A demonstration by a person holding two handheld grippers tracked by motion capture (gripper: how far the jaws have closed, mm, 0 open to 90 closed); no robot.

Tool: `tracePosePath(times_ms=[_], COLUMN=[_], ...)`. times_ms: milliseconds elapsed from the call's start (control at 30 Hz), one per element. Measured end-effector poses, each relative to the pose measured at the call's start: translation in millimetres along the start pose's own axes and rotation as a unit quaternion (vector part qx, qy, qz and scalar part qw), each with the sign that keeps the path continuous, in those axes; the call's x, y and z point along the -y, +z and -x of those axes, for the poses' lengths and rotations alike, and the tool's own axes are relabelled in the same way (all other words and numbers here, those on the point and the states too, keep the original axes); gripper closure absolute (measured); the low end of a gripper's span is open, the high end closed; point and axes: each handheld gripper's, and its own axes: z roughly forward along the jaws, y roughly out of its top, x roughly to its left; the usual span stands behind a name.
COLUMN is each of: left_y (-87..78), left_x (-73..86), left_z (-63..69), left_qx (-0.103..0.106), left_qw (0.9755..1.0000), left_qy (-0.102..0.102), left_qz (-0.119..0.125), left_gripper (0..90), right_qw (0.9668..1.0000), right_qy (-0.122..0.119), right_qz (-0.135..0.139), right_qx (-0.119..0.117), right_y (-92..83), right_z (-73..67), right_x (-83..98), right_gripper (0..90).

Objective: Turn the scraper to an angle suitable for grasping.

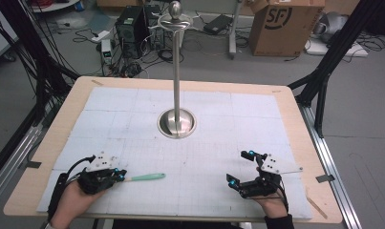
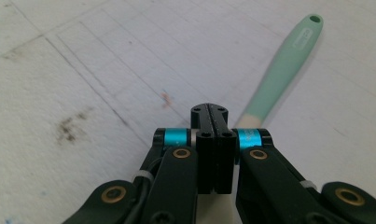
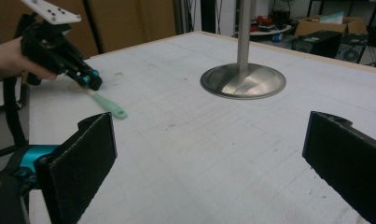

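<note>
Metal stand [image 1: 176, 121] sits dead centre on the mat [image 1: 133, 109]. Spatula [image 1: 144, 177] lies on the mat around 7 o'clock from it, left gripper [image 1: 118, 174] right at its near end. Right gripper [image 1: 241, 168] is at 5 o'clock, well apart.

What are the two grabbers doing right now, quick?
Left gripper: closed, its tip against the green spoon handle; a grip cannot be told.
Right gripper: open, holding nothing.

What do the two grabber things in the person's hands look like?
Both tongs, left and right, are black with bright blue bands near the tips, brass-coloured screws, and a grey three-cornered plate on top. A black cable trails from each. The right arm wears a dark sleeve.
</note>
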Motion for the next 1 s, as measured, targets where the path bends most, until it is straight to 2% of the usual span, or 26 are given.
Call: tracePosePath(times_ms=[167,267,333,400,467,633,700,767,833,1000], left_y=[-7.9,-8.9,-8.6,-10.1,-11.8,-4.6,1.1,7.8,10.0,20.0], left_x=[8.0,8.8,6.7,2.6,-1.2,-2.7,-3.1,-3.9,-5.6,-12.1], left_z=[17.7,22.0,22.7,25.4,32.6,55.9,62.4,65.1,63.6,54.9], left_qx=[0.009,0.004,0.003,0.015,0.041,0.075,0.068,0.066,0.068,0.054], left_qw=[0.9999,1.0000,0.9999,0.9994,0.9981,0.9948,0.9946,0.9940,0.9941,0.9961], left_qy=[0.005,0.004,0.007,0.007,0.019,0.065,0.077,0.087,0.084,0.069], left_qz=[0.001,0.003,0.012,0.030,0.042,0.026,0.009,0.003,0.007,0.017], left_gripper=[89.6,89.6,89.6,89.6,89.6,89.6,89.6,89.5,89.6,89.5], right_qw=[1.0000,1.0000,1.0000,1.0000,1.0000,1.0000,1.0000,1.0000,1.0000,1.0000], right_qy=[0.002,0.001,0.000,0.000,0.000,0.003,0.003,0.000,0.000,0.001], right_qz=[-0.002,-0.004,-0.004,-0.005,-0.004,-0.003,-0.005,-0.004,-0.004,-0.007], right_qx=[0.000,-0.001,-0.001,-0.001,-0.002,-0.001,-0.003,-0.003,-0.003,-0.002], right_y=[1.0,1.3,1.9,2.3,2.1,1.8,1.8,1.9,1.9,2.7], right_z=[-0.5,-0.7,-0.7,-0.6,-0.3,0.5,-0.4,-0.6,-0.5,-0.7], right_x=[0.8,1.1,1.1,1.0,1.0,0.9,1.0,0.9,0.9,1.2], right_gripper=[1.7,1.7,1.7,1.7,1.7,1.7,1.7,1.7,1.7,1.7])
